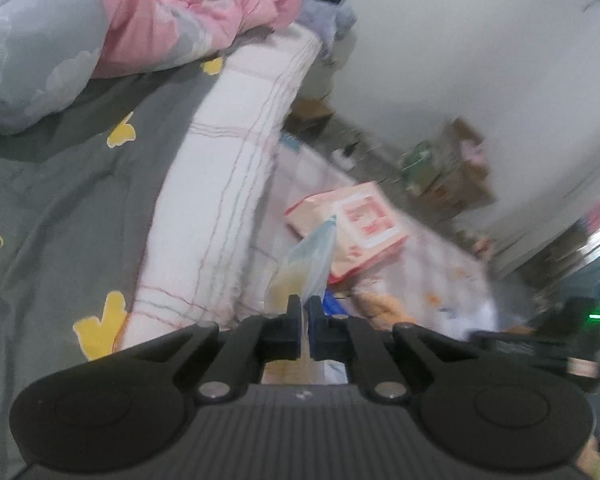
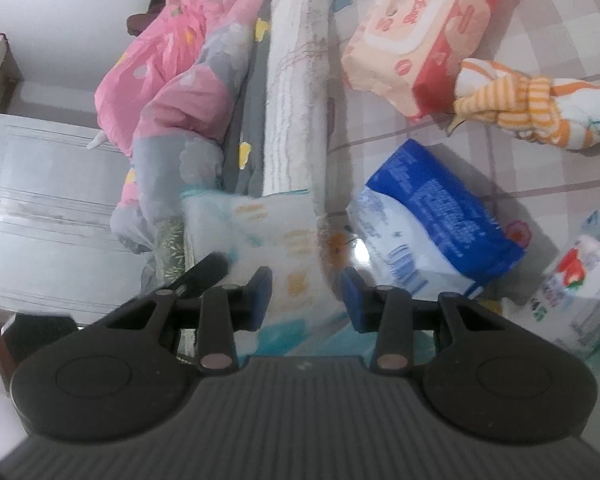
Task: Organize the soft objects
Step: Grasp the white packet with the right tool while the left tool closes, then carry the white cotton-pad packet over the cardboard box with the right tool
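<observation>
A: Your left gripper [image 1: 305, 312]?
B: Jaws pinched on a thin plastic bag [image 1: 306, 264]; it hangs beside the bed's white pad [image 1: 220, 184].
A: Your right gripper [image 2: 306, 300]?
B: Jaws partly apart around a pale printed pack [image 2: 268, 240]; contact unclear; blue pack [image 2: 432, 216] just beside, on the checked mat [image 2: 540, 168].

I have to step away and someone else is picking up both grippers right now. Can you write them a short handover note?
Left gripper: shut on the thin edge of a clear plastic bag, which it holds up.
Right gripper: jaws apart around a white diaper pack; whether the pads press on it is unclear.
On the checked mat: pink wipes pack, orange striped cloth, blue and white pack, tissue roll pack.
Done: nothing visibly sorted yet.
Left: gather these loose soft items, probably into the bag.
</observation>
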Available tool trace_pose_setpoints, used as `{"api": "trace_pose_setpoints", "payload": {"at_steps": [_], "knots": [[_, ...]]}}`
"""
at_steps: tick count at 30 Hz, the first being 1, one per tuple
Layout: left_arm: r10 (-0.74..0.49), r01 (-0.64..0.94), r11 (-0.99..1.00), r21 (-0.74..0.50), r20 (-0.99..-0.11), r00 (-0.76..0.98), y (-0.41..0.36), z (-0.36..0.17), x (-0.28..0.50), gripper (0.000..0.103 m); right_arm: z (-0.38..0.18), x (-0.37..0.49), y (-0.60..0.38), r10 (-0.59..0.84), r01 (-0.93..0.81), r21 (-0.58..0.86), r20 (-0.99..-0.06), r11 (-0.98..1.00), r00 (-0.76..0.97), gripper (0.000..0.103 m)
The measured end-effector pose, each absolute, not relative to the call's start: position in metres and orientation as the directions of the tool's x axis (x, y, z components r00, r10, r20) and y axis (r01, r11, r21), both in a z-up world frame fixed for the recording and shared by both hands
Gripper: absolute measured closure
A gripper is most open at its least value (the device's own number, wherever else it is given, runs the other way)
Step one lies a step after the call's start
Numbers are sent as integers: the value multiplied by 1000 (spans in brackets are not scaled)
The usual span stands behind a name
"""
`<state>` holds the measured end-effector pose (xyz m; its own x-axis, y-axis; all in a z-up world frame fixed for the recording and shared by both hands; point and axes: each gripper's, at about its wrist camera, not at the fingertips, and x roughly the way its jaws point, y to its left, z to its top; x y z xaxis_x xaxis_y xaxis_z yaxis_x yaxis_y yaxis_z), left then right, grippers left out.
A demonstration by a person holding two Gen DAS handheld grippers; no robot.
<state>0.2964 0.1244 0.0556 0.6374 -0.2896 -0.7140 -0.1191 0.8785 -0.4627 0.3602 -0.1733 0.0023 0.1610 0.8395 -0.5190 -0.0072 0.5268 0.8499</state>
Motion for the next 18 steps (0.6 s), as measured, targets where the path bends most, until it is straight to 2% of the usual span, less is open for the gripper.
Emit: {"api": "trace_pose_setpoints", "payload": {"at_steps": [3,9,14,18], "knots": [[-308,-136,858,-495,-708,636,138,49,279,99,0,361,-165,849,-1,859,-507,513,153,62],[-253,-235,845,-481,-745,618,167,19,266,98,-13,362,-132,841,4,845,-533,535,96,59],[-236,-226,861,-456,-751,617,169,18,265,97,-19,366,-103,814,-26,814,-578,580,64,50],[-218,-213,878,-428,-755,619,165,17,264,97,-30,373,-86,812,-12,812,-583,583,23,48]]}}
